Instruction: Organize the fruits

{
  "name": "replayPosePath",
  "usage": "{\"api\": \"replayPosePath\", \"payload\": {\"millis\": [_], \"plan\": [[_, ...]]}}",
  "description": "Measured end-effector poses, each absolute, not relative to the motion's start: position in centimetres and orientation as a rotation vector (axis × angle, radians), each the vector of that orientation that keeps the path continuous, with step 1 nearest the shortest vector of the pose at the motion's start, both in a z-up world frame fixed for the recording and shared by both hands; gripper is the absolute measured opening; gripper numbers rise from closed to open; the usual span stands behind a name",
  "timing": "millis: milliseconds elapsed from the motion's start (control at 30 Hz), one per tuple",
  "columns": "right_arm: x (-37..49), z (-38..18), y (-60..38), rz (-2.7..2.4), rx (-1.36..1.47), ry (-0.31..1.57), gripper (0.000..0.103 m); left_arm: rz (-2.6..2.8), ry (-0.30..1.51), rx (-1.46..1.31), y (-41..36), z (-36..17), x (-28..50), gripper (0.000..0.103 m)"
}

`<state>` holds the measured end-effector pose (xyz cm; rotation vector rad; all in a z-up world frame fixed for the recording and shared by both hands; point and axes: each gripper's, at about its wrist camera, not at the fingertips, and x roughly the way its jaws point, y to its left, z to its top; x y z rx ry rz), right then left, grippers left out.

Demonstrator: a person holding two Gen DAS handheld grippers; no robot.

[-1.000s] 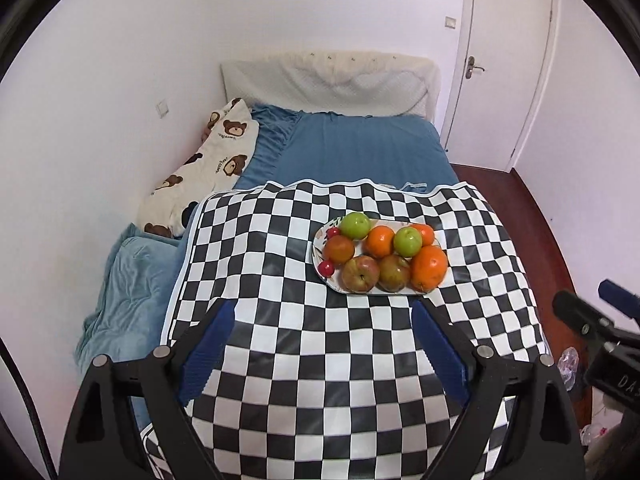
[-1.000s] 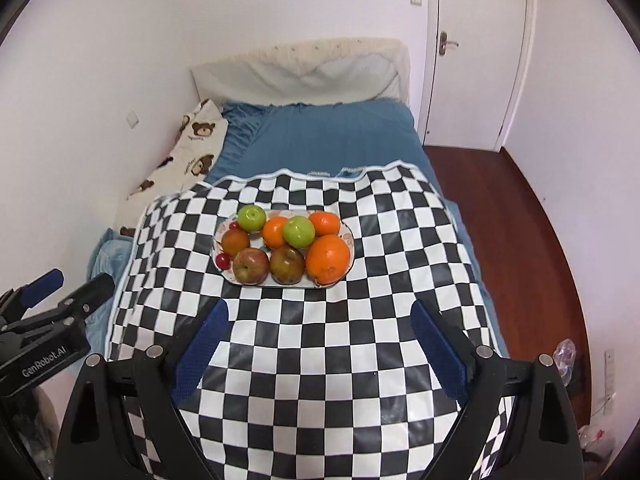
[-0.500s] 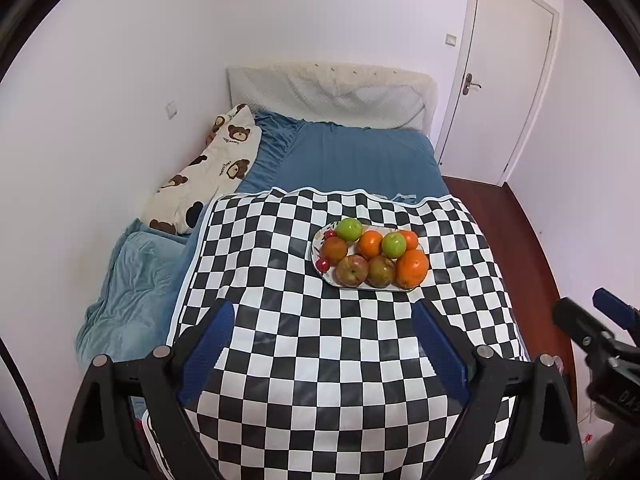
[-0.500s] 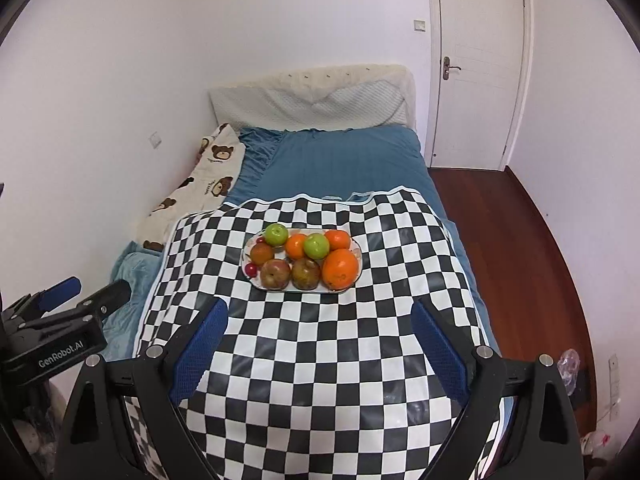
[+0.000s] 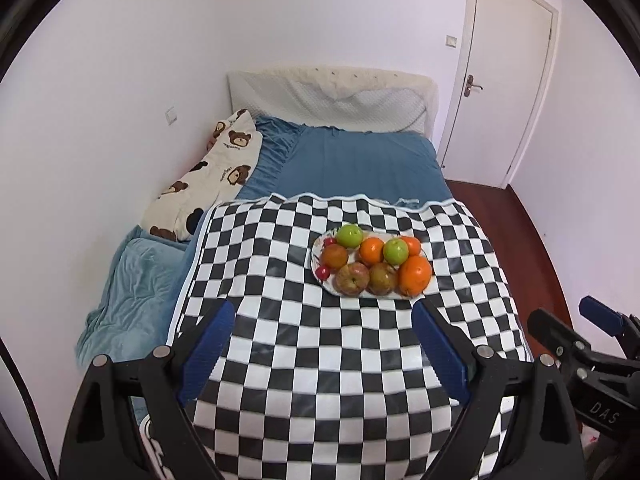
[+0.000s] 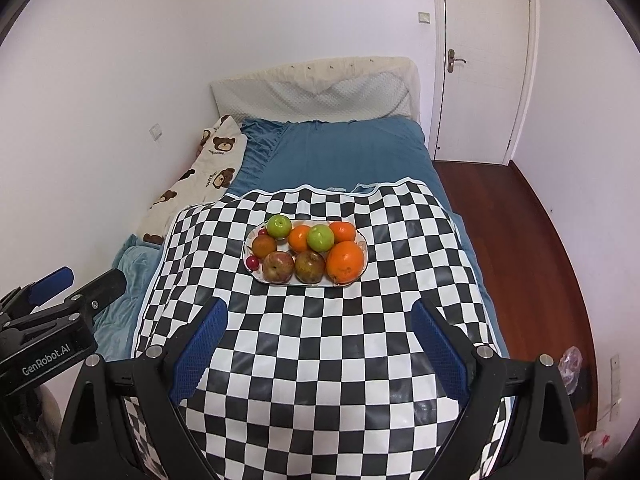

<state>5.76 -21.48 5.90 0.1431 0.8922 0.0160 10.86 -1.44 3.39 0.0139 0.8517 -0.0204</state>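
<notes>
An oval patterned plate (image 5: 314, 258) (image 6: 363, 242) rests on the checkered cloth (image 5: 280, 360) and holds two green apples (image 5: 349, 235), several oranges (image 5: 415, 276), two red-brown apples (image 5: 352, 279) and small red cherries (image 5: 322, 272). My left gripper (image 5: 322, 316) hovers above the cloth on the near side of the plate, well short of it. Its jaws are opening and nothing is between them. My right gripper (image 6: 319, 310) hangs beside it, open and empty, equally far from the large orange (image 6: 345, 262).
The cloth covers the near part of a bed with a blue sheet (image 5: 360, 164). A bear-print pillow (image 5: 208, 184) and a light blue blanket (image 5: 132, 296) lie along the left wall. A white door (image 6: 484, 60) and dark wood floor (image 6: 528, 248) are on the right.
Both grippers have lifted and drawn back from the plate, so the fruit looks a little smaller and more of the room shows. The fruit has not moved.
</notes>
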Motion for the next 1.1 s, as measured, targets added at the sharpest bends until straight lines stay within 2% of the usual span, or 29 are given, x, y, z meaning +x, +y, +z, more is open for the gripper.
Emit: {"api": "replayPosePath", "payload": {"millis": [33,667,1100], "plan": [[6.2,5.5,-21.5,0.013,0.14,0.893,0.098,-0.015,0.858,0.019,-1.5,3.0,11.4,0.103],[16.6,-2.8,-22.2,-0.05,0.11,0.945,0.099,0.047,0.928,0.088,-1.7,-4.1,19.3,0.103],[18.2,-5.3,-21.8,-0.023,0.12,0.994,0.099,0.026,0.955,0.104,-2.3,-5.1,20.1,0.103]]}}
